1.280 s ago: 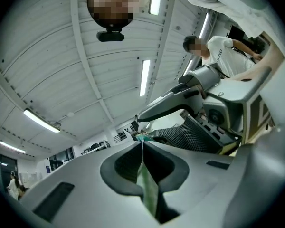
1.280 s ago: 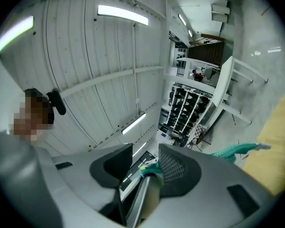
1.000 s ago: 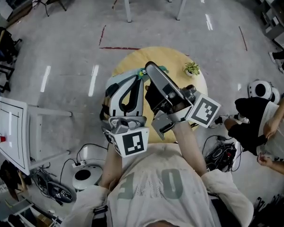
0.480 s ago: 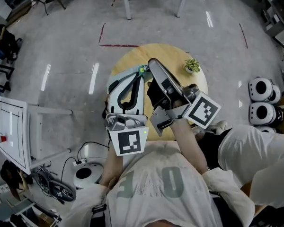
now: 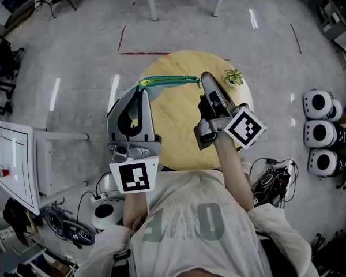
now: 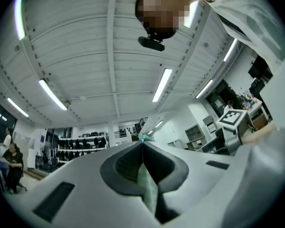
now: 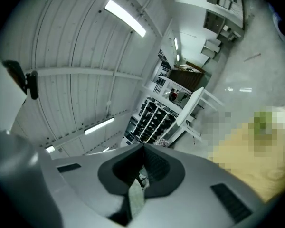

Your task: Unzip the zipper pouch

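Now we are holding the zipper pouch stretched in a thin green line between our two claws, over the far edge of the round wooden table; whether it is touching the top we cannot tell. The left gripper is pinching the pouch's left end, and in the left gripper view its jaws are pressing together on a fold of pale green fabric; the right gripper is pinching the right end, and in the right gripper view its jaws are closing flat on a pale strip with a small metal piece just beside it.

A small potted plant is standing upright near the table's far right edge, just beside the right gripper; the rest of the top is showing bare, pale wood.

Around us a polished grey floor is catching reflections of the lights; red tape marks are lying beyond the table, a white frame is standing at the left, three white round units are sitting in a row at the right, and cables are trailing near the table's right side. Overhead, a ribbed white ceiling is carrying long strip lights.
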Demonstrator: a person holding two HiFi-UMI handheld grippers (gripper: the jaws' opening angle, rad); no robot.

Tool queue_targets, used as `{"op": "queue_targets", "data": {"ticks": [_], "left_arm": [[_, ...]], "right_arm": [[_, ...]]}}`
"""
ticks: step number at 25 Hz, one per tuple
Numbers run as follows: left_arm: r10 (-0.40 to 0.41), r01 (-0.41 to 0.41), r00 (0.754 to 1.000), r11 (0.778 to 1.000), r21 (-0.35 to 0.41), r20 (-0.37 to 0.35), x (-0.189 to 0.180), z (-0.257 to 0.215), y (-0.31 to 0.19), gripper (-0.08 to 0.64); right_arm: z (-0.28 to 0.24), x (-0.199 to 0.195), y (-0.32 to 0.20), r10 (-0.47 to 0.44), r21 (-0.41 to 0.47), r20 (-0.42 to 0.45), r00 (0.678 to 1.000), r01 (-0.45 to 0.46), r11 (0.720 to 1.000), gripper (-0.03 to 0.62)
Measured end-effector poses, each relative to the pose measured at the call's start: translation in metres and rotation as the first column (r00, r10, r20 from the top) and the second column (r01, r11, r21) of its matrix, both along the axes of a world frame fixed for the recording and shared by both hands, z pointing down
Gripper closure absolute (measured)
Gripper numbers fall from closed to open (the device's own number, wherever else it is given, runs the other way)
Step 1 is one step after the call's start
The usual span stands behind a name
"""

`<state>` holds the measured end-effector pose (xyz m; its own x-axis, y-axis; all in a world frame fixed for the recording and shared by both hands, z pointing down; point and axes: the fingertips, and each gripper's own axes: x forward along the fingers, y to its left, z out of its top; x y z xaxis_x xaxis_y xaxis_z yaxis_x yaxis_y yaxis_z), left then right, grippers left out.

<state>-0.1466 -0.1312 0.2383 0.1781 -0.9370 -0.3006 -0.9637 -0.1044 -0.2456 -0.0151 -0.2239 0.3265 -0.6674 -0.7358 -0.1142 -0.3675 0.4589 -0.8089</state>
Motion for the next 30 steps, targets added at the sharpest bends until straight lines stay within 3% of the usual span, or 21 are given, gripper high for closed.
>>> {"op": "queue_targets", "data": {"ticks": [8,16,20,23,28,30], "left_arm": [[-0.012,0.01,0.999,0.999,-0.031,-0.042,-0.003,0.011,-0.009,0.532],[0.048,-0.054,0.995,0.996,-0.065,-0.092,0.007,0.021,-0.018,0.532],[0.087,-0.097,0.99,0.991,-0.087,-0.106,0.021,0.029,-0.023,0.532],[0.122,-0.134,0.987,0.985,-0.112,-0.108,0.037,0.041,-0.03,0.532],[0.179,-0.223,0.957,0.958,-0.179,-0.229,0.055,0.068,-0.042,0.532],[0.192,-0.244,0.95,0.949,-0.202,-0.245,0.061,0.078,-0.045,0.532]], "right_arm": [[0.002,0.002,-0.004,0.006,0.03,-0.058,0.998,-0.004,1.0,0.565],[-0.009,0.025,-0.004,0.092,0.136,-0.118,0.989,-0.076,0.988,0.55],[-0.016,0.043,-0.002,0.132,0.159,-0.121,0.984,-0.112,0.981,0.503],[-0.012,0.059,-0.001,0.157,0.151,-0.12,0.98,-0.138,0.979,0.503],[-0.003,0.074,0.0,0.188,0.134,-0.133,0.973,-0.17,0.976,0.503],[0.0,0.077,0.0,0.196,0.127,-0.131,0.972,-0.179,0.976,0.503]]}}
